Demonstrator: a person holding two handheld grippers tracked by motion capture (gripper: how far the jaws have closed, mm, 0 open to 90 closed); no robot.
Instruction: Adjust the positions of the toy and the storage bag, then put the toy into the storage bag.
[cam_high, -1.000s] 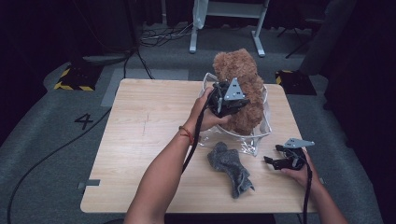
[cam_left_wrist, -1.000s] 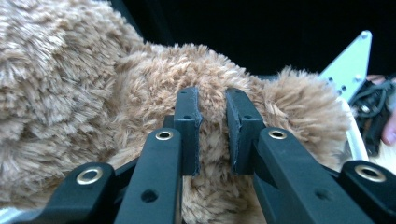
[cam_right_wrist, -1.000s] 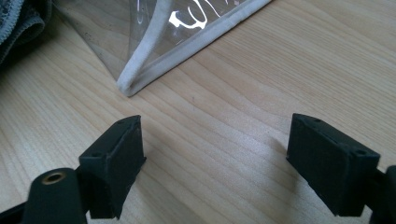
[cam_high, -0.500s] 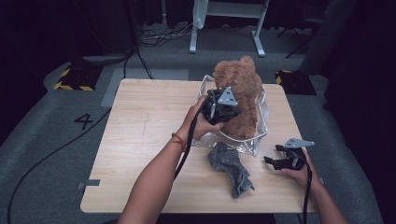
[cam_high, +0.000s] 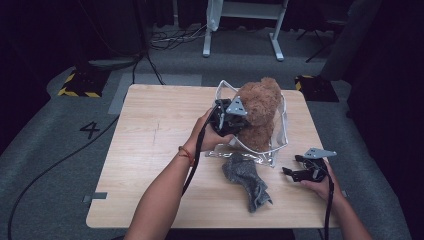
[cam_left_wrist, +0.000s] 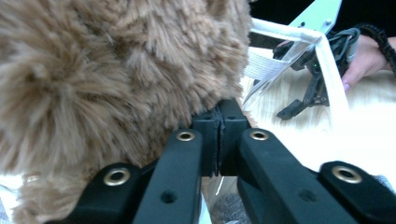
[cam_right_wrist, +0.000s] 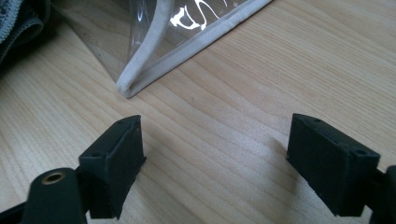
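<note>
Against the left tool (cam_left_wrist: 218, 140), the teddy bear (cam_left_wrist: 116, 70) presses.

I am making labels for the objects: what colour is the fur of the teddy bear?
Light brown; the teddy bear shows best in the left gripper view.

**Colours and patterns on the table**

Teddy bear (cam_high: 260, 107): shaggy mid-brown fur, uniform throughout. Bag (cam_high: 278, 142): clear plastic with off-white fabric edging. Cloth (cam_high: 246, 181), at six o'clock from the bear: mottled dark grey. Table (cam_high: 150, 150): pale wood with fine straight grain. Left gripper (cam_left_wrist: 218, 140) and right gripper (cam_right_wrist: 215, 158): black jaws; brass-coloured rivets on the left gripper, grey plates on top of each. Floor (cam_high: 45, 150), at nine o'clock: grey carpet, black numeral, yellow-and-black striped tape.
</note>
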